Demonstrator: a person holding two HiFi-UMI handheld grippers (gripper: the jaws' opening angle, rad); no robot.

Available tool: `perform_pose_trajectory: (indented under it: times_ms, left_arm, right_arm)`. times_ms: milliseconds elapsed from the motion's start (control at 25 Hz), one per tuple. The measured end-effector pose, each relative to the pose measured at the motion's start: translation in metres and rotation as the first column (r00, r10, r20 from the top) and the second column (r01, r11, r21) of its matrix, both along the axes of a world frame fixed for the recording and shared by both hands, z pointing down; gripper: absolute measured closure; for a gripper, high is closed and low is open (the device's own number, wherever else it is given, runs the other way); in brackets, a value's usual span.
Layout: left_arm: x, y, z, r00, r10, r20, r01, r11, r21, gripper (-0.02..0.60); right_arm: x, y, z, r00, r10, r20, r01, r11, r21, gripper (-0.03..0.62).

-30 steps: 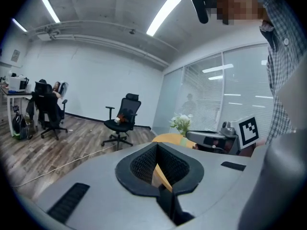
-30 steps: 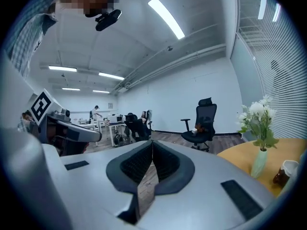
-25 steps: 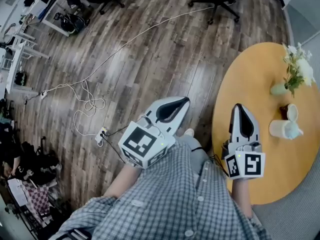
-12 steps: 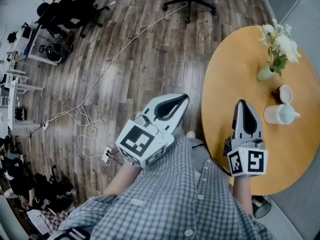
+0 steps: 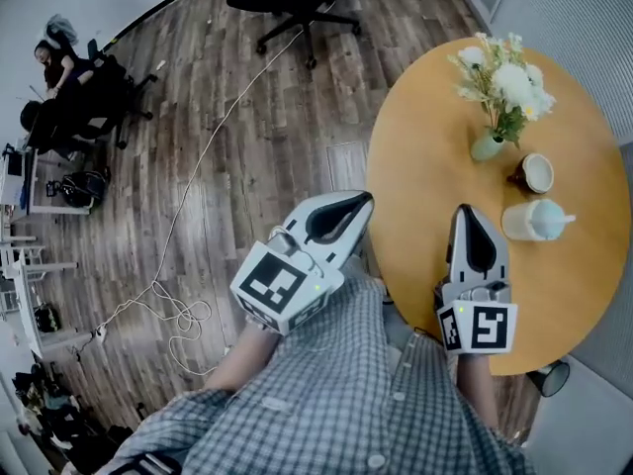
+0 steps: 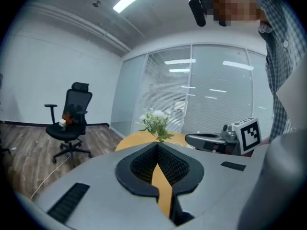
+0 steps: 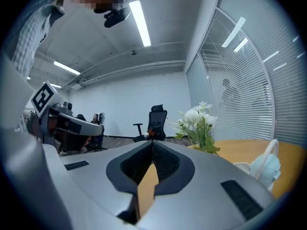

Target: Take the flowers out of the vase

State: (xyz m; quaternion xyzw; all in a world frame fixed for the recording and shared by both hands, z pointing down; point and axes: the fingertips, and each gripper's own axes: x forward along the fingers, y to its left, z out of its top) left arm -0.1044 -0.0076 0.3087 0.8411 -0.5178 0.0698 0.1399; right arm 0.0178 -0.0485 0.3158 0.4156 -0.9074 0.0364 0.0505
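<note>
Currently: white flowers with leafy stems, standing in a small pale-green vase at the far side of the round yellow surface. Probably light, soft, easily crushed; best gripped at the bunched stems just above the vase mouth. Left claw, right claw: both pressed together, empty, well apart from the flowers.

Smooth matt table, wood-grain floor & cloth shirt.

White flowers, green vase, orange table.
</note>
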Motion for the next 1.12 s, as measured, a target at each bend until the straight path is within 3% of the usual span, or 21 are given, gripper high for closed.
perform_pose_trajectory:
  times_ms: [200,480,840,1120]
  left_arm:
    - [0.012,-0.044,0.007,0.988,0.152,-0.024,-0.153,0.988,-0.025,0.574]
    - [0.033,-0.098,0.032,0.942,0.335,-0.029,-0.336,0.941,-0.043,0.574]
    - [0.039,-0.128,0.033,0.848,0.529,-0.029,-0.53,0.848,-0.029,0.574]
    - [0.05,-0.153,0.048,0.788,0.615,-0.016,-0.615,0.788,-0.022,0.574]
  right_arm:
    - [0.002,-0.018,0.003,0.994,0.104,-0.044,-0.105,0.994,-0.005,0.583]
    - [0.023,-0.052,0.023,0.956,0.293,-0.028,-0.294,0.955,-0.038,0.583]
    - [0.027,-0.063,0.016,0.865,0.501,-0.032,-0.502,0.864,-0.042,0.583]
    - [0.031,-0.06,0.013,0.789,0.611,-0.058,-0.614,0.789,-0.028,0.583]
